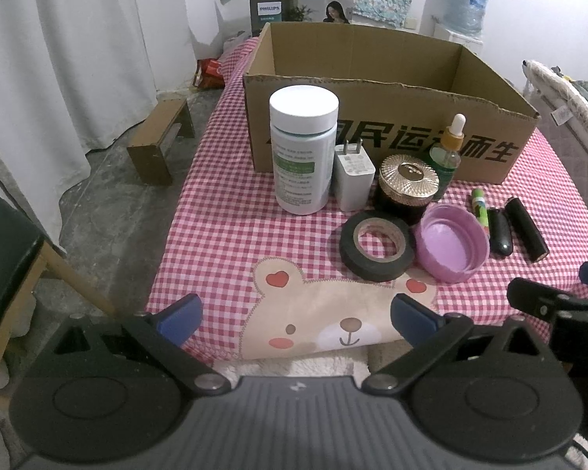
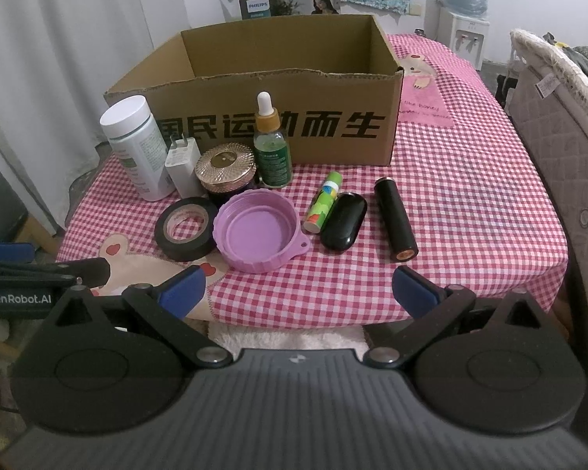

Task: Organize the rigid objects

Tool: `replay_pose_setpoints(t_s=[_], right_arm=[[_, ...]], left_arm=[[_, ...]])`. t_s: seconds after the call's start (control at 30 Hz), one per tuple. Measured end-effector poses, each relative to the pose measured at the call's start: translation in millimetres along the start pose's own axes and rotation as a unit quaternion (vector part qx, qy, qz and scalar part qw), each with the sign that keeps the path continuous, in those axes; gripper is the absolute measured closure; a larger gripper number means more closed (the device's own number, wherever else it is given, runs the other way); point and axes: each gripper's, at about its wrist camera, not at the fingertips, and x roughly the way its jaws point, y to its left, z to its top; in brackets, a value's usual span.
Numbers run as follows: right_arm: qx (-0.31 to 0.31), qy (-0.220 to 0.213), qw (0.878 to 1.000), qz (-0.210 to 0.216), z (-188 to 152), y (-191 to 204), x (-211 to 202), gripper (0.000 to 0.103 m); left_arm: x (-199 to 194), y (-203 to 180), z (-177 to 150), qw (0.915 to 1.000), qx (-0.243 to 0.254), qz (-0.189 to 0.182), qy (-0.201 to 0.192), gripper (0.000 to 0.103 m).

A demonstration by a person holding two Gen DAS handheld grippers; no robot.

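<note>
A cardboard box is set at the far side of the checked tablecloth, open at the top, and no contents can be seen in the part of its interior that shows. In front of its near wall the objects to be sorted are gathered. A tall white bottle is stood at the left end, with a white charger plug just beside it, then a gold-lidded jar and a green dropper bottle. Nearer the table edge a roll of black tape is laid flat, touching or all but touching a purple lid turned hollow side up. To the right of these, three small items are laid down (each with its long axis running roughly away from the cameras): a green printed tube, a black oval case and a black cylinder.

The left gripper and right gripper are both held spread wide over the near table edge, with nothing between the fingers. The tape and lid are judged to lie ahead of both; the three lying items are reached more readily by the right gripper, the bottle by the left.
</note>
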Motion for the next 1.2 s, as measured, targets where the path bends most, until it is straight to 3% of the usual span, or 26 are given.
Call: replay_pose_setpoints(t_s=[0.97,1.2], right_arm=[[0.003,0.004,1.0,0.001,4.6,-0.7,6.2,0.001],[0.005,-0.018,1.0,-0.001,8.6,-9.6,2.5,0.001]], left_arm=[[7.2,-0.1,4.6,0.9999,0.011,0.006,0.011,0.0],[8.8,-8.6,10.2,0.999,0.035,-0.027,-0.01,0.0]])
